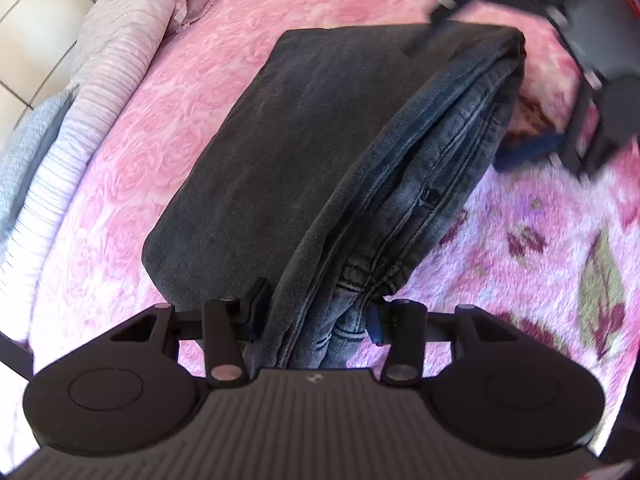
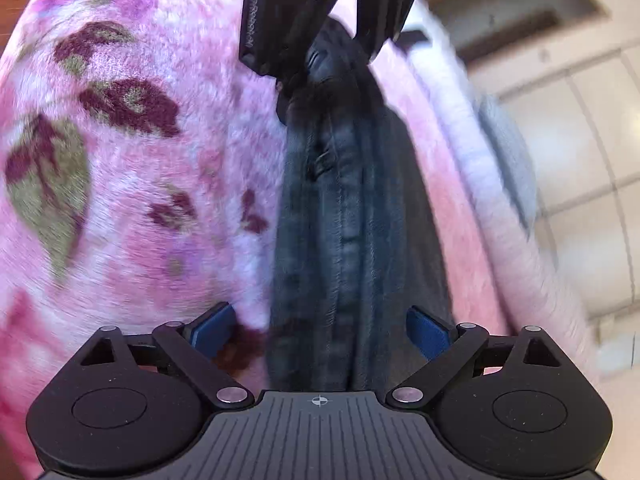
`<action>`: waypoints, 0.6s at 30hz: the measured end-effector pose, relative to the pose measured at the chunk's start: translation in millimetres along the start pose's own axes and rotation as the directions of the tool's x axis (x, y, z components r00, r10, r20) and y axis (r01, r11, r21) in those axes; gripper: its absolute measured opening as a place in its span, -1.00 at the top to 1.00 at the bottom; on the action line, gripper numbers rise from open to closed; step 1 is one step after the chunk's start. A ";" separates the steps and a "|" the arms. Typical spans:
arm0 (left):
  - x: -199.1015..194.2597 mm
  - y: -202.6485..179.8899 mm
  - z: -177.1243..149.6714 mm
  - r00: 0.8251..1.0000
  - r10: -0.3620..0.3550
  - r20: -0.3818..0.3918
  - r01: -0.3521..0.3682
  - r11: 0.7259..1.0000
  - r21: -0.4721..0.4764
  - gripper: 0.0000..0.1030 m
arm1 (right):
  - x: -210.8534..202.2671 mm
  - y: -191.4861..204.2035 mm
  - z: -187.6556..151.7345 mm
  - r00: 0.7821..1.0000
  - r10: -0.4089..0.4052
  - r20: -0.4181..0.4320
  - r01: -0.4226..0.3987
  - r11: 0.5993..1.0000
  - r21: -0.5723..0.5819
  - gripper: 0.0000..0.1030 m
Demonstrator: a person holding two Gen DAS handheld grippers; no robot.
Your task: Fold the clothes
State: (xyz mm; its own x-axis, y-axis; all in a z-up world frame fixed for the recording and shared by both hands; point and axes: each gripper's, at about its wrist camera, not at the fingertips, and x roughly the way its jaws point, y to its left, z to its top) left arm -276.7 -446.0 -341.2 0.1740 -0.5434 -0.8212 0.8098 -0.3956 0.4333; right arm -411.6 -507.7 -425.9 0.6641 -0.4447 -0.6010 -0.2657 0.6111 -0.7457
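The left gripper (image 1: 316,316) is clamping the near end of a pair of dark folded jeans (image 1: 320,152), its fingers (image 1: 256,300) pressing the stacked denim layers from both sides. Opposite, the right gripper (image 2: 320,332) is standing spread wide, its blue pads (image 2: 428,336) flanking the other end of the bundle without touching it. The jeans are lying lengthwise between the two tools on a bed, resting partly on a pink rose-embossed blanket (image 1: 140,128) and partly on a fluffy floral blanket (image 2: 120,160). A pale ribbed cover (image 1: 132,24) is lining the bed's far edge, beside a tiled floor (image 1: 32,8).
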 end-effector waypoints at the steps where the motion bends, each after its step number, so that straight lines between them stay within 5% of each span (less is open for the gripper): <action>1: 0.7 -5.3 -0.2 1.000 0.016 -0.003 -0.015 1.000 0.021 0.14 | 4.0 -4.6 -2.8 0.999 -0.034 -0.024 0.034 0.999 -0.001 -0.82; 5: 9.8 -30.1 -0.2 0.995 0.095 -0.024 -0.091 0.984 0.153 0.09 | 12.2 -20.5 -8.5 0.997 -0.031 -0.070 0.032 0.999 0.023 -0.69; 6: 12.9 -35.2 -0.7 0.994 0.109 -0.032 -0.101 0.976 0.192 0.09 | 13.6 -19.6 -8.3 0.998 -0.004 -0.067 0.004 1.000 0.001 -0.12; 7: 14.5 -38.7 -0.9 0.992 0.118 -0.038 -0.106 0.969 0.221 0.11 | 13.4 -23.1 -7.7 0.997 0.031 -0.070 -0.031 1.000 0.004 0.23; 8: 12.9 -38.5 -0.3 0.993 0.114 -0.043 -0.101 0.968 0.230 0.16 | 12.8 -27.8 -7.1 0.995 0.068 -0.073 -0.067 0.998 0.013 0.37; 18: -67.4 32.9 37.5 0.999 0.036 -0.027 -0.031 0.988 0.150 0.34 | -56.8 -141.1 31.7 0.981 0.184 -0.059 -0.177 0.978 0.110 0.55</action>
State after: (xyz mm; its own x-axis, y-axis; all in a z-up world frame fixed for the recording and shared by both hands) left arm -282.8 -450.1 -257.7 0.2180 -0.5370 -0.8149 0.7110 -0.4847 0.5095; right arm -389.7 -548.0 -277.3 0.5614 -0.3624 -0.7440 -0.3003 0.7485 -0.5912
